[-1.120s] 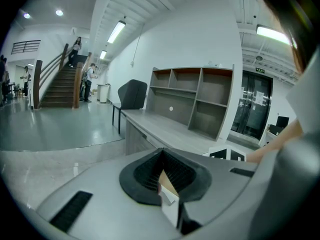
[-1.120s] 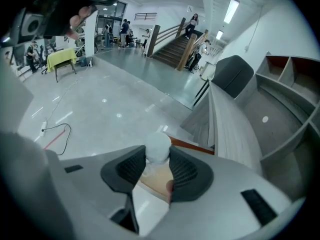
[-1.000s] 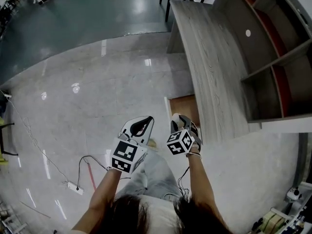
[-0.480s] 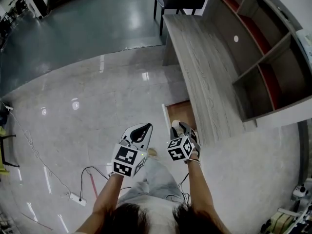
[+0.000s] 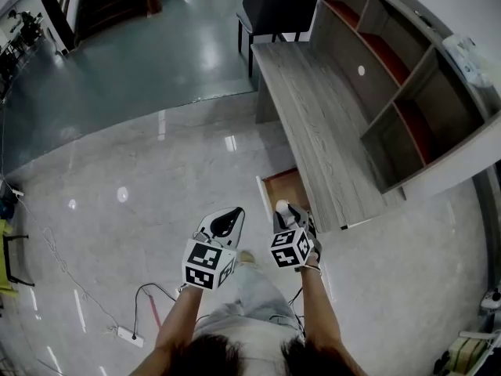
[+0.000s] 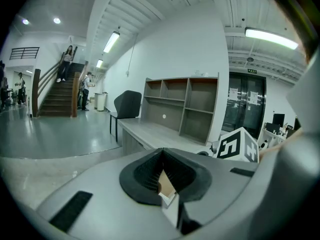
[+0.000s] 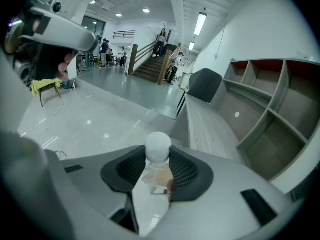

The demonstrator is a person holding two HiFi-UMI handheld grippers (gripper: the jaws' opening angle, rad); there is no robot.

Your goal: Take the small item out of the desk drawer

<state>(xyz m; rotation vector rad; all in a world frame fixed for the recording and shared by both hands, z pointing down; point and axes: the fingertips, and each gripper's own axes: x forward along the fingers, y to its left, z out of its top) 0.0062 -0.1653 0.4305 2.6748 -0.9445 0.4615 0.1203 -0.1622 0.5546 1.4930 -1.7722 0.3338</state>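
Note:
A small clear bottle with a round white cap (image 7: 158,145) sits between the pads of my right gripper (image 7: 158,155), which is shut on it. In the head view that gripper (image 5: 285,210) hangs just in front of the open wooden drawer (image 5: 285,187), cap (image 5: 281,206) pointing away from me. The drawer is pulled out from under the grey desk (image 5: 313,116). My left gripper (image 5: 232,212) hovers beside the right one over the floor. Its jaws (image 6: 162,153) meet at the tips and hold nothing.
A shelf unit (image 5: 407,92) stands on the desk along the wall. A dark chair (image 5: 278,6) sits at the desk's far end. A power strip with cable (image 5: 125,335) lies on the glossy floor to my left. People stand on distant stairs (image 6: 65,69).
Both grippers have risen a little, the right one still holding the bottle. The head view has tilted up, so the chair and more of the shelves now show. The drawer stays open.

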